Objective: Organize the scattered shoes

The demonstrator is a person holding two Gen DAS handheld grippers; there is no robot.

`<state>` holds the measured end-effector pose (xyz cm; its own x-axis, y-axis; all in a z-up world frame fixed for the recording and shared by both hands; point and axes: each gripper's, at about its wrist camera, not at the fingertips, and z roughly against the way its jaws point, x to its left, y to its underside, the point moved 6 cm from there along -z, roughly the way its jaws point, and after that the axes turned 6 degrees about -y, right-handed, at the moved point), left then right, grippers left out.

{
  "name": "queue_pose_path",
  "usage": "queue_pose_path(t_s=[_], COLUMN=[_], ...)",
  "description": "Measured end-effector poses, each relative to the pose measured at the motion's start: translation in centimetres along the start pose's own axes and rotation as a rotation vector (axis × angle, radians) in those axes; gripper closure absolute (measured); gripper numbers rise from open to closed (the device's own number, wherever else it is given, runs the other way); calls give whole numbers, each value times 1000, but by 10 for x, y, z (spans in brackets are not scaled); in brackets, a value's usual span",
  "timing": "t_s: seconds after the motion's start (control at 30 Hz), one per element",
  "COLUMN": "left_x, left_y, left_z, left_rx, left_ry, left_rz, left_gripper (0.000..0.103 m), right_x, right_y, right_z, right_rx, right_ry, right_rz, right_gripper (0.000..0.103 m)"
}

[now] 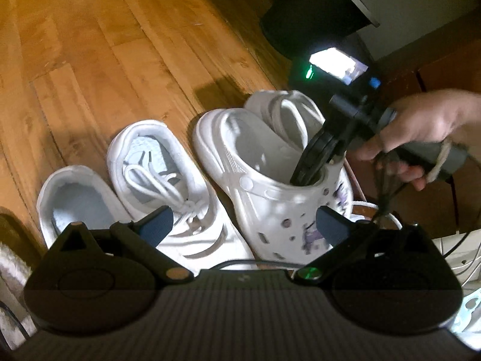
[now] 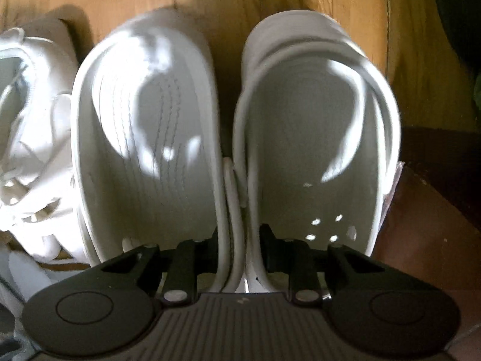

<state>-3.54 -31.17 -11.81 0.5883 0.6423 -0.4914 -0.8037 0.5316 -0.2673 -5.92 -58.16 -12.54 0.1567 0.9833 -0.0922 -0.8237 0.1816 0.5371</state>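
Observation:
Two white clogs stand side by side on the wooden floor. In the right wrist view the left clog point(image 2: 144, 138) and the right clog point(image 2: 312, 138) fill the frame. My right gripper point(image 2: 237, 240) is shut on their two adjoining inner walls, one finger inside each clog. In the left wrist view the right gripper point(image 1: 309, 165) reaches into the near clog point(image 1: 270, 186), with the second clog point(image 1: 285, 111) behind it. Two white sneakers point(image 1: 168, 174) point(image 1: 78, 201) stand in a row to their left. My left gripper point(image 1: 240, 225) is open and empty above the shoes.
Wooden floor point(image 1: 105, 45) stretches away to the left. A dark object point(image 1: 300, 15) and dark brown furniture point(image 1: 436, 69) stand at the back right. White cords point(image 1: 378, 207) lie at the right. A grey mat edge point(image 1: 12, 258) shows at the lower left.

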Motion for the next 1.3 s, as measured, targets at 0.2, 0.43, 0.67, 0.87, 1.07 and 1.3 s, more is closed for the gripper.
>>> queue_pose_path(t_s=[0.2,0.43,0.67,0.87,1.07,1.3], left_x=[8,17,38,68,100,146], left_y=[3,0,-8,-19,-29,-38], left_z=[0,5,43,79,114,135], left_rx=[5,-25,-103,-177,-248,-277], left_ry=[1,-7,-14,-28,-63,-140], left_rz=[29,46,88,163,200,223], left_gripper=[0,0,0,0,0,0], right_x=[-1,-13,-35,-43,-26,34], right_y=[4,13,24,16,-11,-58], right_z=[-21,-4,45,83,108,156], right_rx=[46,-22,-171,-303,-391,-395], right_ry=[5,-88,-248,-362,-437,-311], right_rz=[-13,-96,-224,-301,-341,-226], right_gripper=[75,80,80,80,80,80])
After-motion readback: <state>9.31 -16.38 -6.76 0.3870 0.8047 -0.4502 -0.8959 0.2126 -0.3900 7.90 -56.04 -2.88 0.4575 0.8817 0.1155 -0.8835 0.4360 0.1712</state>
